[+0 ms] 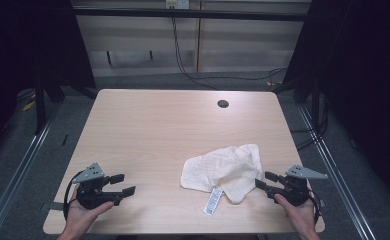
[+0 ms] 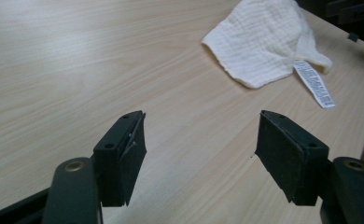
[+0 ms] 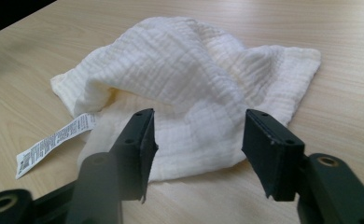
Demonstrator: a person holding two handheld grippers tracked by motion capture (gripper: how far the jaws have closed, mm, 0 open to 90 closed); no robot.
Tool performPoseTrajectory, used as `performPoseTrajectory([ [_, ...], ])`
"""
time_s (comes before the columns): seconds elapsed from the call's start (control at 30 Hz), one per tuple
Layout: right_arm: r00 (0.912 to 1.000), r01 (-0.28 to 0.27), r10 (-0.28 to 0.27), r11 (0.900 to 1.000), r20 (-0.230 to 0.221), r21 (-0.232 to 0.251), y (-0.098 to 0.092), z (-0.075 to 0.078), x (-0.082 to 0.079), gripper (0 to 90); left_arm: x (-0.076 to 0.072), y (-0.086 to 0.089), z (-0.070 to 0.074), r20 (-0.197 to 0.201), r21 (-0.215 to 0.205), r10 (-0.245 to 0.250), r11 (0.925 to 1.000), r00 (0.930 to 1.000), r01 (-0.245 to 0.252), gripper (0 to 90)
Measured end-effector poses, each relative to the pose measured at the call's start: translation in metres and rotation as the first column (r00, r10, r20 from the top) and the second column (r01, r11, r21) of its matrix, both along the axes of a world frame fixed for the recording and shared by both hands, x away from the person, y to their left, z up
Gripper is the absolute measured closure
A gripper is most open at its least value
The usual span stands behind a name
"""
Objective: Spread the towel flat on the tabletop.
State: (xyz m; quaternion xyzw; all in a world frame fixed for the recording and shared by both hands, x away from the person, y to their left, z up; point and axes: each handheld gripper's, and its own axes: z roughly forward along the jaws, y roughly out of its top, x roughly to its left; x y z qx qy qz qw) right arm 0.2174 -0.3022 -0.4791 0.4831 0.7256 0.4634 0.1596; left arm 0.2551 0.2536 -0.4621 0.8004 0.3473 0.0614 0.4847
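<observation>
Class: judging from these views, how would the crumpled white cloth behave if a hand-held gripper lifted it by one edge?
The cloth lies in soft folds, so it would probably droop limply. Its thin weave suggests lightness. The label would likely dangle.

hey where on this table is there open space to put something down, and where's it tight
The whole far half of the table is bare, bordered by the cable hole and the far edge. The stretch between the left tongs and the cloth is free too. It is crowded near the right tongs, which sit open close to the cloth and its label.
</observation>
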Motion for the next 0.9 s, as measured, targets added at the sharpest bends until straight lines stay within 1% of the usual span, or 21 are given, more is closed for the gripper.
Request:
performPoseTrajectory([
  [0.03,0.9999,-0.013,0.013,1.0,-0.007,-0.004,0.0,0.0,0.0,42.1,0.0,0.0,0.0,0.001,-0.005,-0.001,1.0,1.0,0.001,32.6],
  [0.17,0.9996,-0.02,0.02,1.0,-0.021,-0.007,0.001,-0.001,0.001,39.8,0.002,-0.001,-0.001,-0.012,-0.003,-0.001,1.0,0.9999,0.001,33.1],
  [0.23,0.9981,-0.045,0.045,0.999,-0.041,0.007,0.002,-0.001,0.002,38.1,0.003,-0.001,-0.002,-0.015,-0.006,0.0,1.0,0.9999,0.0,33.3],
  [0.27,0.9981,-0.045,0.045,0.999,-0.041,0.007,0.002,-0.001,0.002,38.1,0.003,-0.001,-0.002,-0.017,-0.006,-0.001,1.0,0.9999,0.001,33.3],
  [0.3,0.9958,-0.075,0.076,0.997,-0.051,0.014,0.004,-0.002,0.003,35.7,0.004,-0.002,-0.003,-0.023,-0.009,-0.004,1.0,0.9997,0.004,33.6],
  [0.37,0.9951,-0.08,0.081,0.997,-0.056,0.016,0.005,-0.002,0.004,36.1,0.005,-0.001,-0.004,-0.028,-0.011,-0.007,0.9999,0.9996,0.007,34.0],
  [0.4,0.9932,-0.097,0.098,0.995,-0.063,0.022,0.006,0.0,0.004,37.5,0.005,-0.001,-0.004,-0.032,-0.015,-0.007,0.9999,0.9995,0.007,34.0],
  [0.43,0.9912,-0.118,0.119,0.993,-0.058,0.022,0.008,0.002,0.004,37.9,0.004,-0.002,-0.004,-0.033,-0.01,-0.01,0.9999,0.9994,0.01,34.5],
  [0.5,0.9896,-0.13,0.13,0.991,-0.061,0.013,0.011,0.004,0.003,38.2,0.004,-0.003,-0.004,-0.028,-0.011,-0.016,0.9998,0.9995,0.016,34.5],
  [0.57,0.9873,-0.146,0.146,0.989,-0.062,0.0,0.014,0.006,0.002,38.2,0.003,-0.003,-0.003,-0.021,0.0,-0.021,0.9998,0.9996,0.021,34.2],
  [0.6,0.9868,-0.152,0.152,0.988,-0.057,-0.009,0.016,0.008,0.002,38.3,0.003,-0.003,-0.003,-0.021,0.0,-0.021,0.9998,0.9996,0.021,33.9],
  [0.7,0.9863,-0.159,0.158,0.987,-0.049,-0.011,0.02,0.012,0.002,38.8,0.0,-0.003,-0.003,-0.011,0.004,-0.019,0.9998,0.9998,0.019,33.6],
  [0.73,0.9848,-0.17,0.169,0.985,-0.039,-0.017,0.024,0.015,0.003,38.8,-0.001,-0.003,-0.003,-0.013,0.006,-0.021,0.9998,0.9997,0.021,33.5],
  [0.77,0.985,-0.169,0.168,0.986,-0.038,-0.013,0.025,0.016,0.003,38.7,-0.001,-0.003,-0.003,-0.014,0.006,-0.023,0.9997,0.9996,0.023,33.4],
  [0.83,0.982,-0.186,0.185,0.982,-0.037,-0.013,0.028,0.018,0.007,38.9,0.0,-0.004,-0.003,-0.018,0.002,-0.031,0.9995,0.9994,0.031,33.1],
  [0.9,0.982,-0.186,0.185,0.983,-0.037,-0.004,0.03,0.02,0.01,38.9,0.001,-0.005,-0.003,-0.016,0.007,-0.034,0.9994,0.9993,0.034,32.9],
])
